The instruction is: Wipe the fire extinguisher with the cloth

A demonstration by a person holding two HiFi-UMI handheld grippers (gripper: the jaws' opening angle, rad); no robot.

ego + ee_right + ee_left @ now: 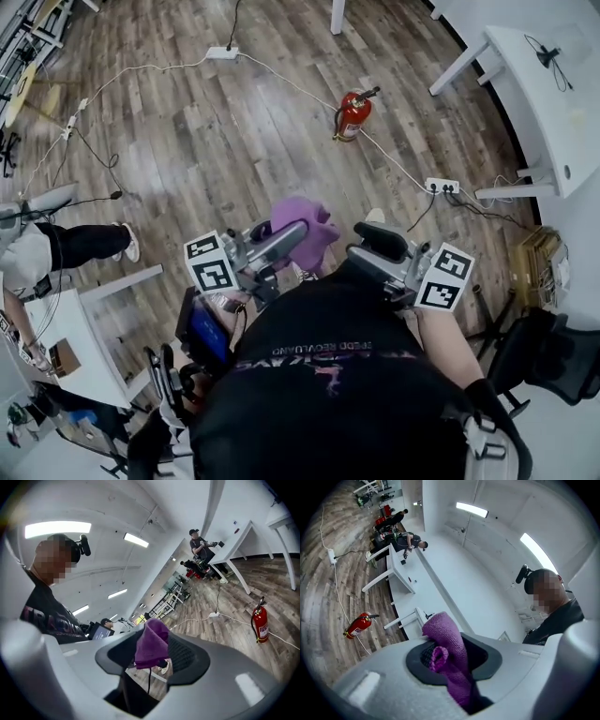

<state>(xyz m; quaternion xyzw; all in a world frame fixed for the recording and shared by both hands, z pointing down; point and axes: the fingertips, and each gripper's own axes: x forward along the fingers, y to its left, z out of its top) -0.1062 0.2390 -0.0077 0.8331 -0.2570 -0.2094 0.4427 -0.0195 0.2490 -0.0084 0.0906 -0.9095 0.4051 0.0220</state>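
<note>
Wood-plank floor (206, 150), fire extinguisher (352, 114) standing; cables (281, 80), white desks (539, 94) around.

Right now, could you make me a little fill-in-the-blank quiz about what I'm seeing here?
1. The cloth is ____ in colour.
2. Of the left gripper and the right gripper, the ____ one grips it.
3. The fire extinguisher has a ____ body.
4. It stands on a ____ floor.
Missing words: purple; left; red; wooden.
</note>
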